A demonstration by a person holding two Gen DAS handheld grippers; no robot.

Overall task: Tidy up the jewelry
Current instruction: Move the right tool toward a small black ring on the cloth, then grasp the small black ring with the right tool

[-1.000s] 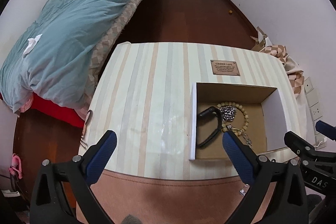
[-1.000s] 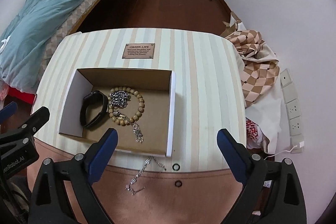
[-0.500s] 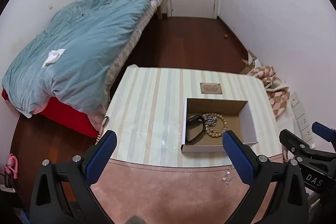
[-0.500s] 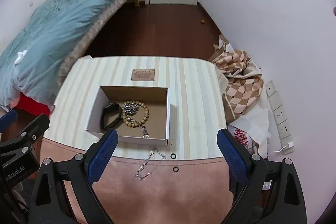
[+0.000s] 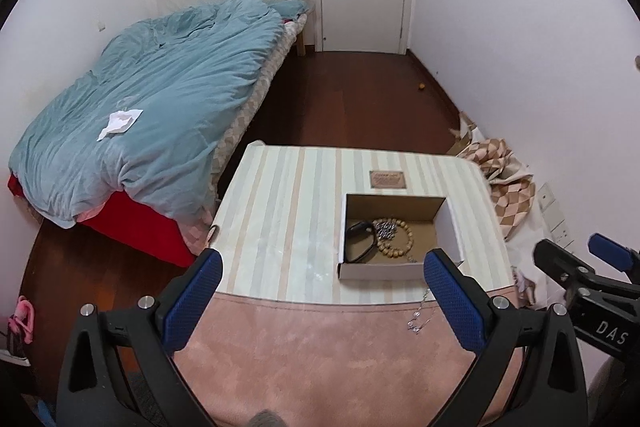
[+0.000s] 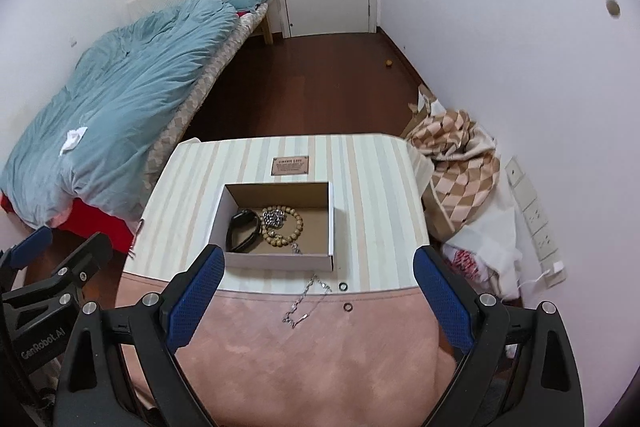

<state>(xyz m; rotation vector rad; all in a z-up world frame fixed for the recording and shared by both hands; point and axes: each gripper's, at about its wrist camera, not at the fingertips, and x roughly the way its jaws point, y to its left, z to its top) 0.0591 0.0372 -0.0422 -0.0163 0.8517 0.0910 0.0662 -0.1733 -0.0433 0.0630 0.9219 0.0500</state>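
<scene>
An open cardboard box (image 6: 276,261) (image 5: 380,271) stands on the striped table. In it lie a black band (image 6: 242,231) (image 5: 360,242), a wooden bead bracelet (image 6: 290,227) (image 5: 400,246) and a silver chain (image 6: 273,218) (image 5: 385,229). A loose silver chain (image 6: 306,301) (image 5: 420,317) and two small dark rings (image 6: 343,286) (image 6: 348,306) lie on the table in front of the box. My left gripper (image 5: 320,299) and my right gripper (image 6: 316,291) are both open, empty and held high above the near edge of the table.
A pink cloth (image 6: 304,359) covers the near part of the table. A brown plaque (image 6: 290,165) lies behind the box. A bed with a blue duvet (image 5: 152,115) is to the left. Checked fabric and bags (image 6: 460,163) sit by the right wall.
Both grippers have drawn up and back from the table, so the box and the room look smaller and farther. Both stay open. The jewelry has not moved.
</scene>
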